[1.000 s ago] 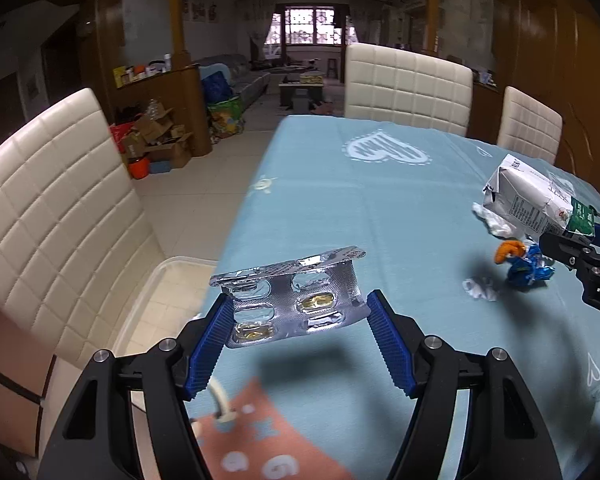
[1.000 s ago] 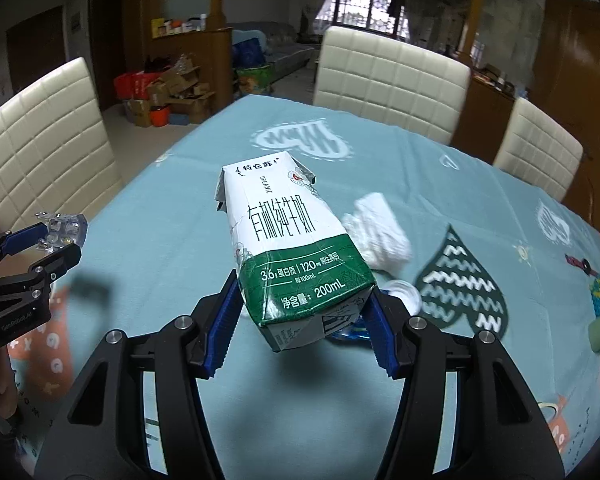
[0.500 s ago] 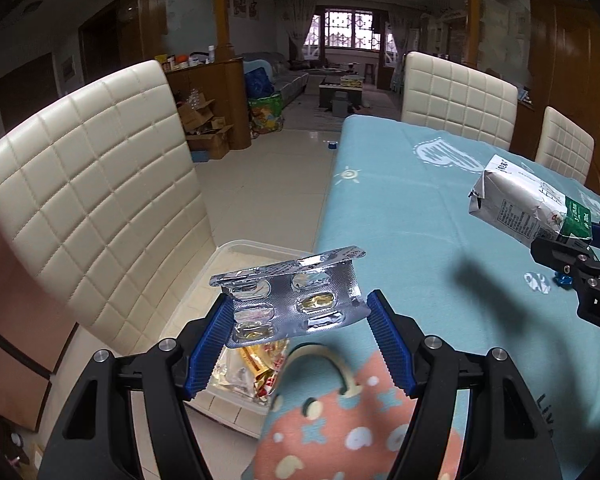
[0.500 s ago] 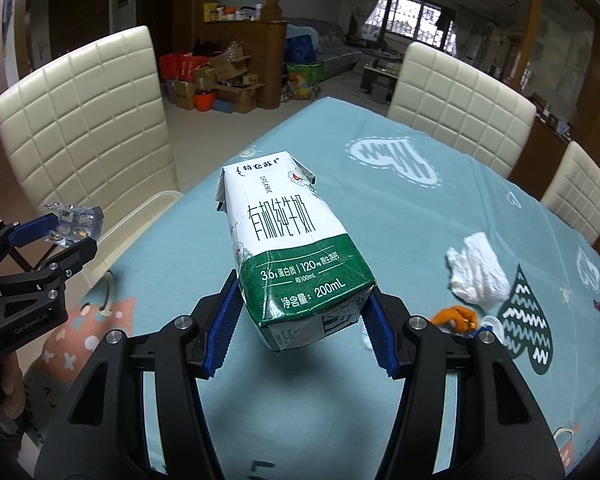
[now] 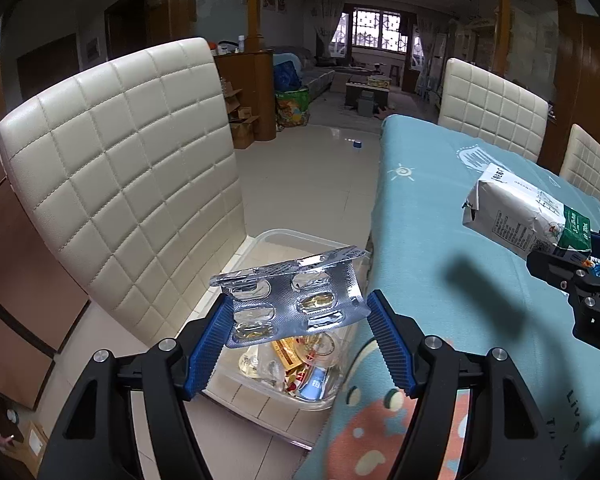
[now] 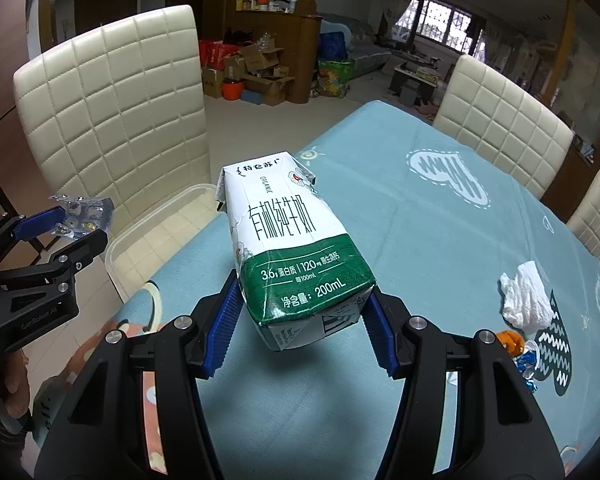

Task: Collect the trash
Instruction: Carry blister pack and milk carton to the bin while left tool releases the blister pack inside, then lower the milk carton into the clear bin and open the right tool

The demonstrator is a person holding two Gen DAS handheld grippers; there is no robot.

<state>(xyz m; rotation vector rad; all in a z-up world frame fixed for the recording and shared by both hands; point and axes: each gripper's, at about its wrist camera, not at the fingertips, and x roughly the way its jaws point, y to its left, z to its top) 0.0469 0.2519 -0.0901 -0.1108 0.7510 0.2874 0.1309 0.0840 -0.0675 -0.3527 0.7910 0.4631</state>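
My left gripper (image 5: 300,322) is shut on a silver pill blister pack (image 5: 294,300) and holds it in the air above a clear plastic bin (image 5: 260,394) on the floor beside the table; the bin holds several wrappers. My right gripper (image 6: 305,320) is shut on a white and green milk carton (image 6: 288,252) above the blue tablecloth (image 6: 440,240). The carton (image 5: 528,216) also shows at the right of the left wrist view. The left gripper with the blister pack (image 6: 82,216) shows at the left of the right wrist view, over the bin's rim (image 6: 148,224).
A cream quilted chair (image 5: 120,168) stands just left of the bin. On the table lie a crumpled white tissue (image 6: 526,294) and small orange and blue wrappers (image 6: 518,350). More chairs (image 6: 500,116) stand at the far side.
Both grippers have swung left, off the middle of the table toward its left edge. The blister pack is now over the bin. The carton has followed toward that edge.
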